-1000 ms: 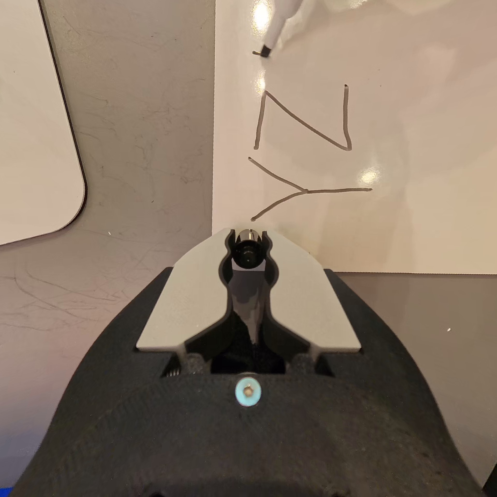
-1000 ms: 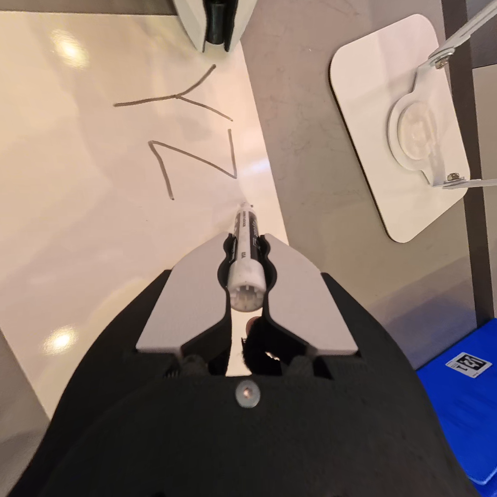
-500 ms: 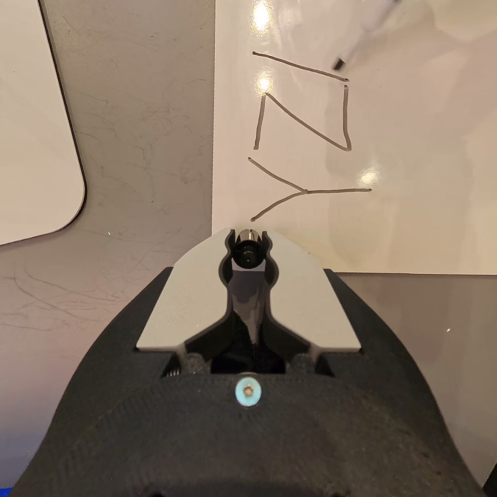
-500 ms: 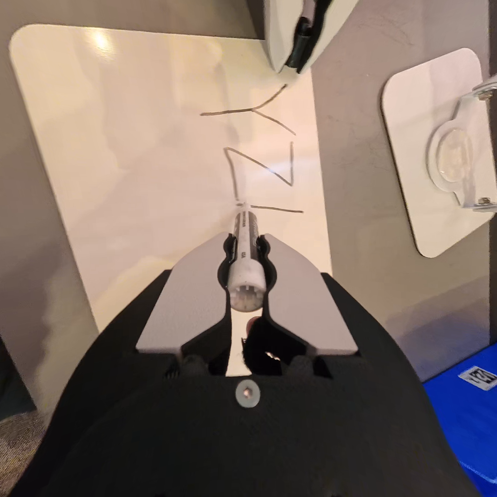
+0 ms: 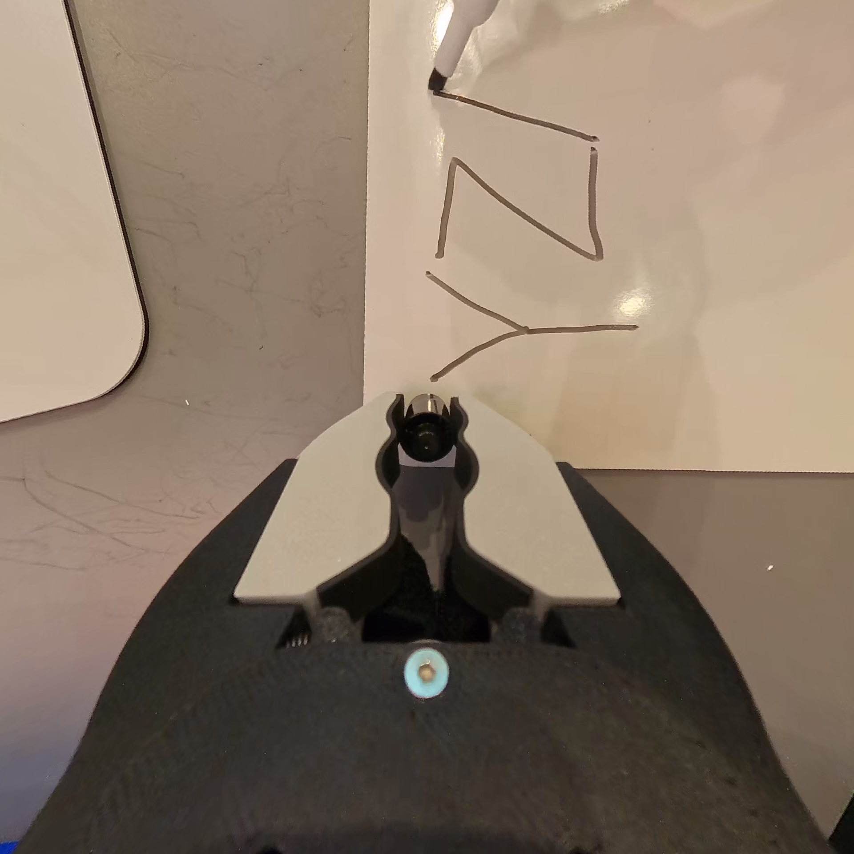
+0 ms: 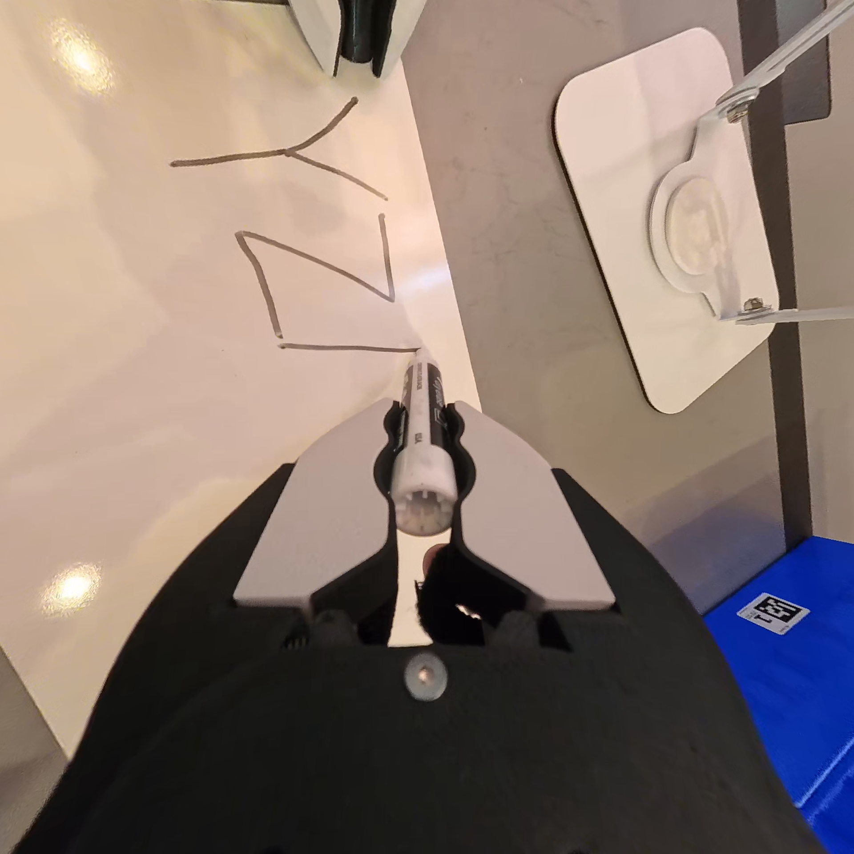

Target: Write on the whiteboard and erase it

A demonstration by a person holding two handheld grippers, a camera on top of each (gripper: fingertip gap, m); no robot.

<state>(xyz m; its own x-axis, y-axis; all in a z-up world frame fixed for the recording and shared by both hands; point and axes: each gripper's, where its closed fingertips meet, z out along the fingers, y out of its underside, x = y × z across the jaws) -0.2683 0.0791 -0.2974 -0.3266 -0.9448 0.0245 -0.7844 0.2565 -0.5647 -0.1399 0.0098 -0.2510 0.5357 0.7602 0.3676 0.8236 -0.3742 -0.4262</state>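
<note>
The whiteboard (image 5: 693, 393) lies flat on the grey table and bears several dark marker strokes (image 5: 517, 212). My right gripper (image 6: 423, 406) is shut on a white and black marker (image 6: 423, 439). The marker's tip rests on the whiteboard (image 6: 138, 323) at the near right end of the newest stroke (image 6: 346, 347). That tip also shows in the left wrist view (image 5: 436, 83). My left gripper (image 5: 427, 404) is shut on a black marker cap (image 5: 427, 434) at the board's near edge. It also shows at the top of the right wrist view (image 6: 358, 37).
A white rounded plate (image 6: 624, 161) with a clear bracket (image 6: 702, 240) lies on the grey table (image 6: 508, 231) right of the board; it shows at the left in the left wrist view (image 5: 55, 231). A blue box (image 6: 785, 670) sits at the near right. The tips of one gripper are about 15 centimetres away from the tips of the other. My left tips are about 12 centimetres from the newest stroke (image 6: 346, 347), my right tips only 5 centimetres. Seen from the left wrist view (image 5: 527, 117) as well.
The marker drew a new straight stroke across the board, then came back to the end where the stroke began. My left gripper has stayed still with the cap.
</note>
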